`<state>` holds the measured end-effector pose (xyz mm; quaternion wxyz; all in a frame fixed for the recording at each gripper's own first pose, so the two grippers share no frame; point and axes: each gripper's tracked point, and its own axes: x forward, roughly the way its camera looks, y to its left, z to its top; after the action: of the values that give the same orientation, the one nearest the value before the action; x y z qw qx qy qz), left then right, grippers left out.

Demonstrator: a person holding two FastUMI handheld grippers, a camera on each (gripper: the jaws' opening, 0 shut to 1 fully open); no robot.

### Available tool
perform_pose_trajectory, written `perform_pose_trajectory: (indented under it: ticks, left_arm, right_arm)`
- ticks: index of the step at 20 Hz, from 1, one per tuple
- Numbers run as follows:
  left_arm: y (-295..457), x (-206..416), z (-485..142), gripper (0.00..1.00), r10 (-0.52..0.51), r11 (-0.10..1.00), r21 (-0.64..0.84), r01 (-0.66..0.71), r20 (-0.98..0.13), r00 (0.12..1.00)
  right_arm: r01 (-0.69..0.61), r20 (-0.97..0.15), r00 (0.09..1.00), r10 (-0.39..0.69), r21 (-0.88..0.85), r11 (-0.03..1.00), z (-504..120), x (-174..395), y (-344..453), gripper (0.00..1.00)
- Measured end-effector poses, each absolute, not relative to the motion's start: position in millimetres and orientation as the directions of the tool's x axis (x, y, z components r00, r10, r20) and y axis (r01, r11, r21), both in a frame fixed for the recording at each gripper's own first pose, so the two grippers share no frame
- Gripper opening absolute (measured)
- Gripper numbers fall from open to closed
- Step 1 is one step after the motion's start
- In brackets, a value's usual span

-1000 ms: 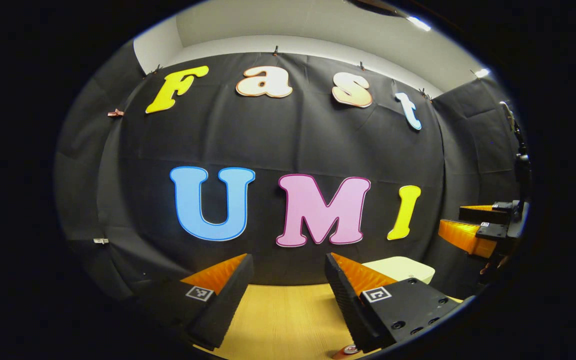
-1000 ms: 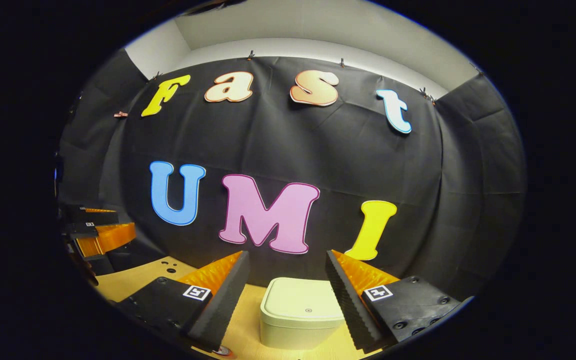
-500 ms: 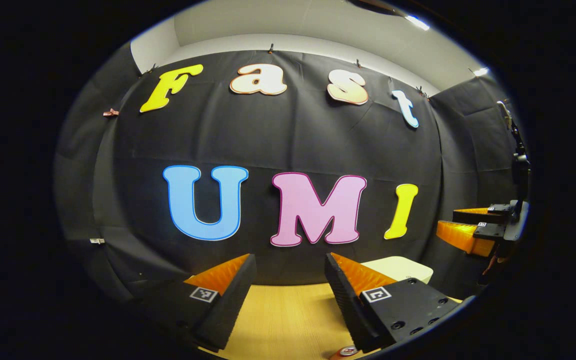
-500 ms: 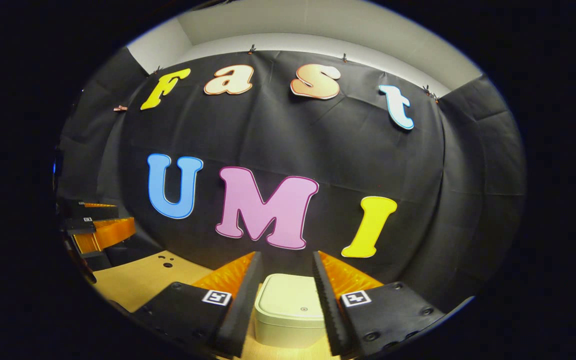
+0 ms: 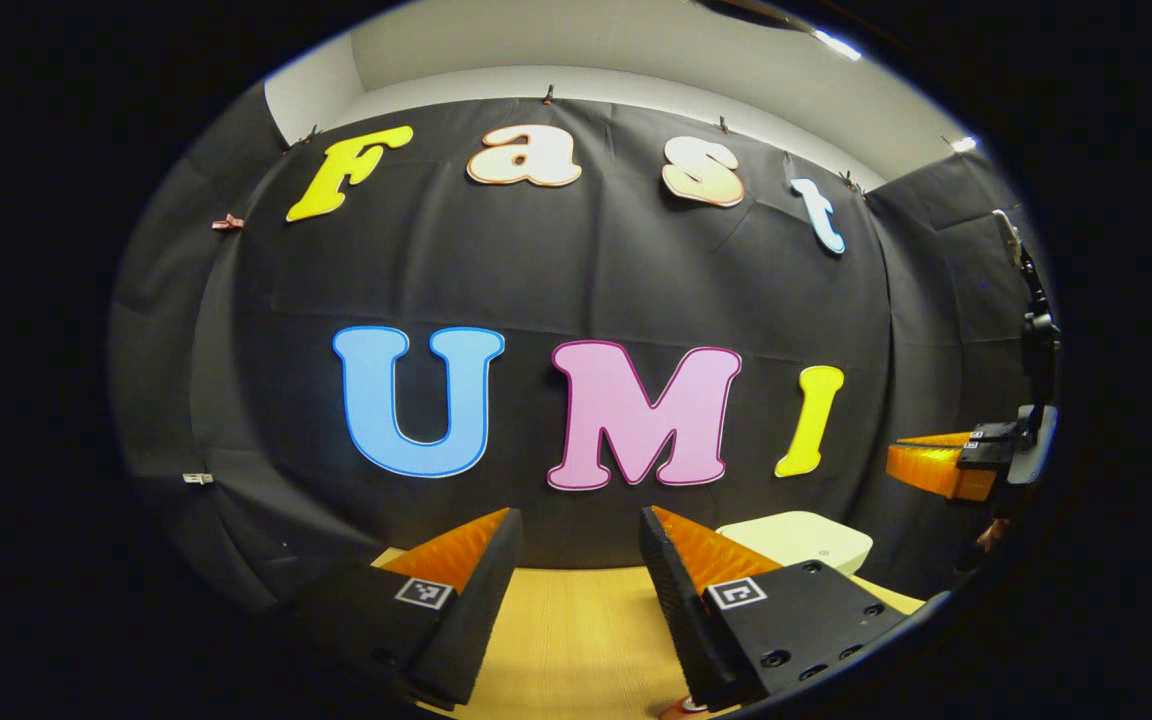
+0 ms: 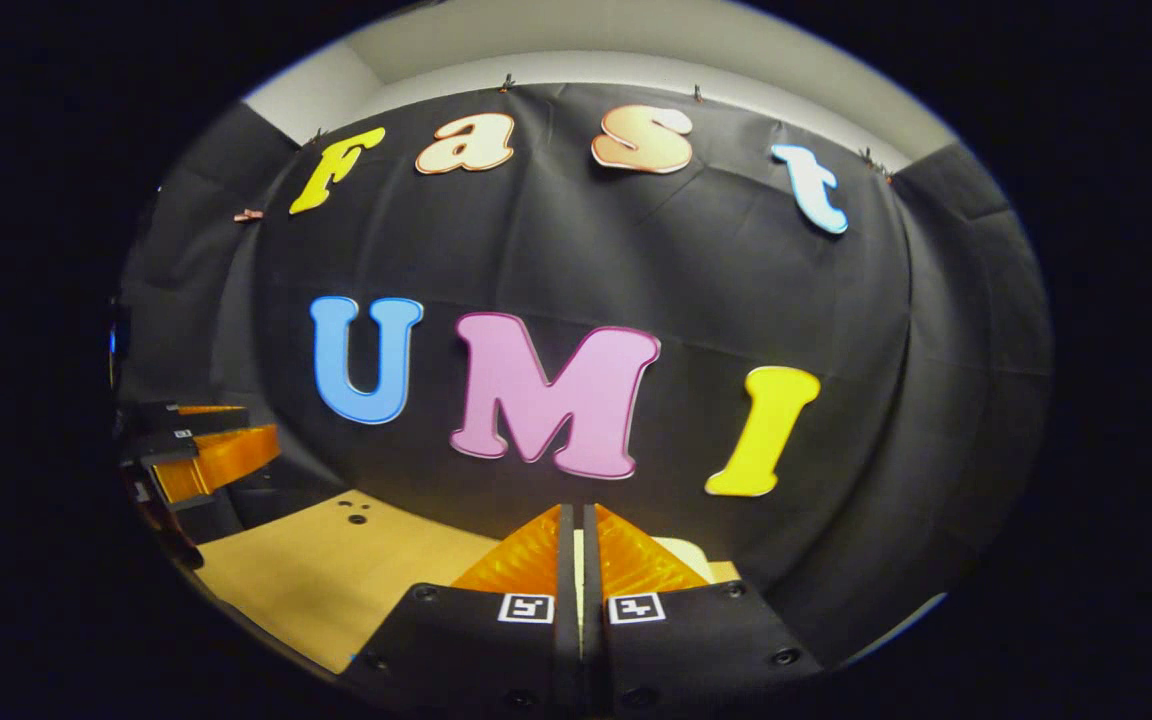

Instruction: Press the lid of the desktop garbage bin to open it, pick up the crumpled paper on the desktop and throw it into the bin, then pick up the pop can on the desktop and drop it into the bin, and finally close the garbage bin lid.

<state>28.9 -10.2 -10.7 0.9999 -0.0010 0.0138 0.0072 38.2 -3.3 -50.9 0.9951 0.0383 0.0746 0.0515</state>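
Observation:
The cream garbage bin (image 5: 796,538) stands with its lid down on the wooden table (image 5: 576,640), to the right of my left gripper (image 5: 579,520). That gripper is open with nothing between its fingers. A red sliver of the pop can (image 5: 681,708) peeks out under its right finger. In the right gripper view, my right gripper (image 6: 576,512) is shut with nothing in it, and it hides most of the bin (image 6: 688,556) just behind it. From the left gripper view, the right gripper (image 5: 896,452) hovers above and to the right of the bin.
The black cloth wall closes the table off at the back and on both sides. In the right gripper view, bare wooden table (image 6: 336,565) with small holes (image 6: 351,512) stretches to the left. The left gripper (image 6: 258,428) hangs over its far left end.
My right gripper has shut, from wide open around the sight of the bin, and has moved so its fingers cover the bin. The left gripper has barely shifted.

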Motion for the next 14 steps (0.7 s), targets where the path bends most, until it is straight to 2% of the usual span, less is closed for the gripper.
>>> perform_pose_trajectory:
  ticks: [2,5,10,14]
  left_arm:
    - [-8.5,26.7,-11.6,0.77,0.014,1.0,-0.007,-0.015,-0.026,1.0]
    - [-5.7,23.5,-13.8,0.78,0.018,1.0,-0.012,-0.018,-0.028,0.999]
    - [-2.8,19.7,-19.0,0.78,0.013,1.0,-0.014,-0.013,-0.031,0.999]
    - [1.0,15.7,-20.7,0.77,0.018,1.0,-0.019,-0.018,-0.033,0.999]
  right_arm:
    - [-0.09,-0.188,0.975,0.116,0.139,0.986,-61.7,46.5,-11.1,0.05]
    - [-0.052,-0.351,0.93,0.111,0.174,0.983,-99.1,67.7,-33.3,0.05]
    - [-0.072,-0.605,0.768,0.211,0.245,0.967,-174.3,104.0,-42.8,0.05]
    - [-0.037,-0.689,0.69,0.222,0.274,0.961,-210.0,111.3,-52.8,0.06]
